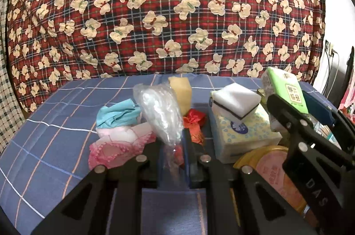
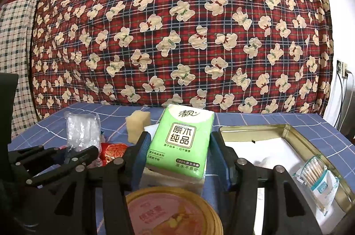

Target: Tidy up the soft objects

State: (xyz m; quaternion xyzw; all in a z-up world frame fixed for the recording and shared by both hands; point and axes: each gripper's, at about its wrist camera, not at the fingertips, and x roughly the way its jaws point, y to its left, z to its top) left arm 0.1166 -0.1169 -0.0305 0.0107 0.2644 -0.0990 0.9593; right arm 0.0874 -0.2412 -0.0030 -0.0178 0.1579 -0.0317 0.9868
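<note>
Right now we hold two things at once above the blue checked worktop (image 1: 44, 135). Our left gripper (image 1: 173, 155) is pinched narrow on a crinkled clear plastic bag (image 1: 159, 110), whose upper part stands up and leans left above the fingers; in the right wrist view the same bag (image 2: 83, 131) shows at the far left, above the left gripper's black linkage. Our right gripper (image 2: 177, 157) clamps a green tissue pack (image 2: 180, 141) between its blue pads (image 2: 138, 155), the pack upright with its printed face toward the camera; in the left wrist view that pack (image 1: 286, 88) sits at the right, raised above the other things. On the worktop, a pink lace-edged cloth (image 1: 115, 146) lies under a light blue cloth (image 1: 117, 115), both just left of the bag. A yellow sponge (image 1: 180, 92) stands behind the bag, and a red-orange fabric piece (image 1: 194, 124) lies to its right. A white sponge with a dark underside (image 1: 236, 101) rests on top of a pale yellow tissue box (image 1: 241, 135). Near us sits a round gold-rimmed tin lid (image 2: 173, 212). To the right, an open gold rectangular tin (image 2: 310, 144) holds a packet of cotton swabs (image 2: 317, 177). A red plaid bear-print quilt (image 2: 177, 24) fills the background.
</note>
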